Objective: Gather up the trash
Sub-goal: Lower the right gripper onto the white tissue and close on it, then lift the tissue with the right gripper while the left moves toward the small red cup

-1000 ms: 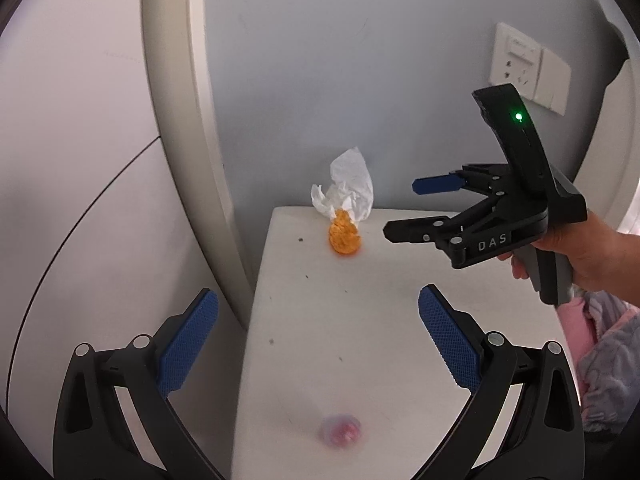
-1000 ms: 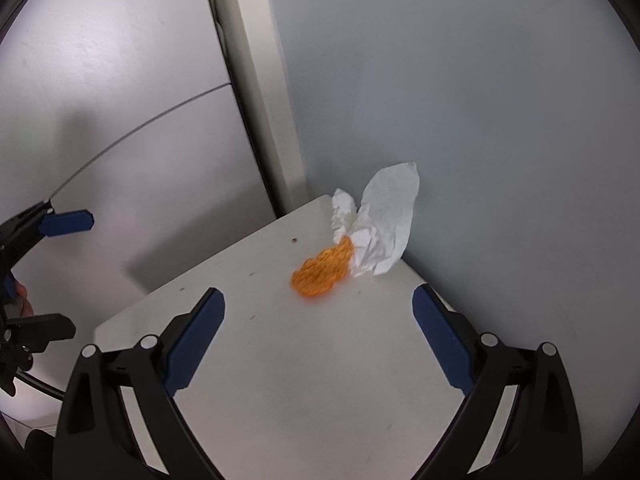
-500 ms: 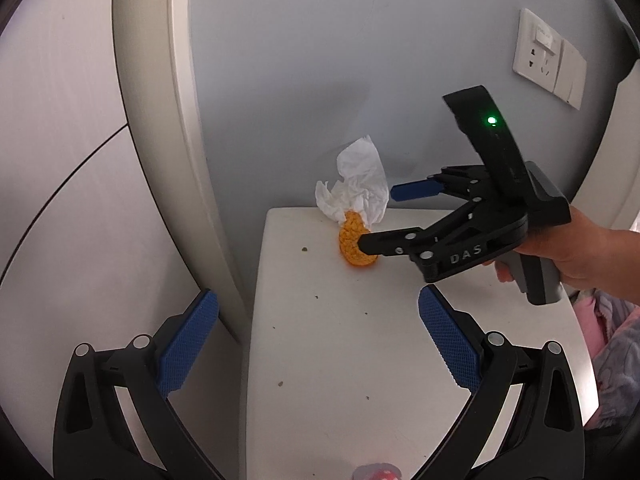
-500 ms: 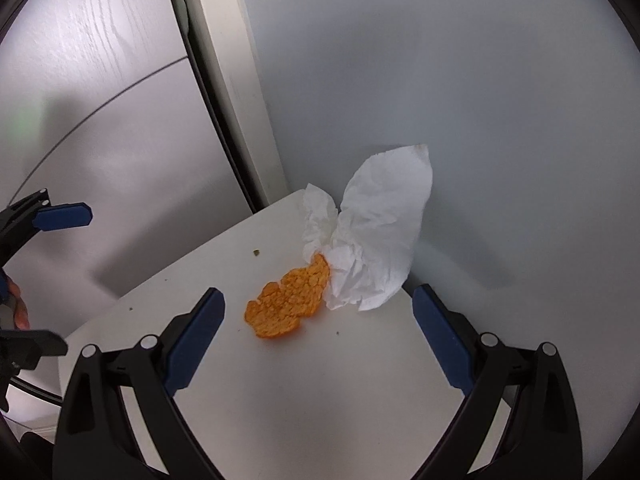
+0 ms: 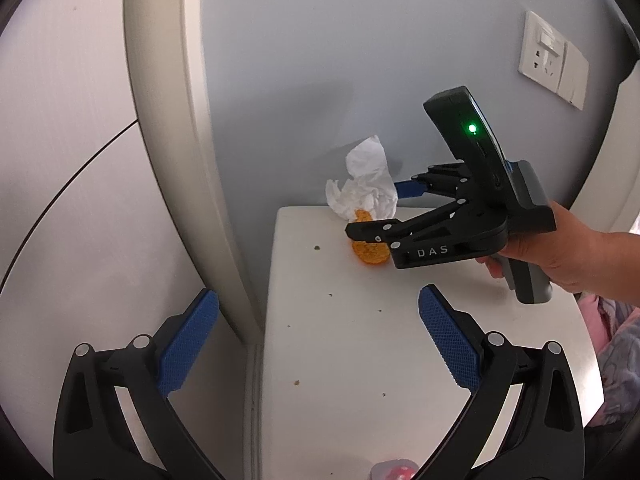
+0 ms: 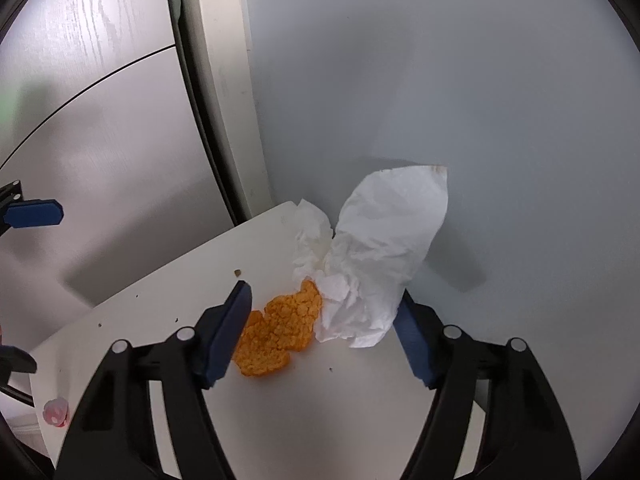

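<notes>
Orange peel (image 6: 276, 334) and crumpled tissue (image 6: 372, 264) lying in table (image 6: 160, 304) corner | right gripper (image 6: 324, 334), wide a moment ago, closing around both, maybe touching tissue | left gripper (image 5: 316, 340) waiting wide, empty

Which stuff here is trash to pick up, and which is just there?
Trash:
- orange peel
- crumpled tissue
- crumbs
- maybe the small pink thing

Just there:
- white table
- wall socket
- pink cloth
</notes>
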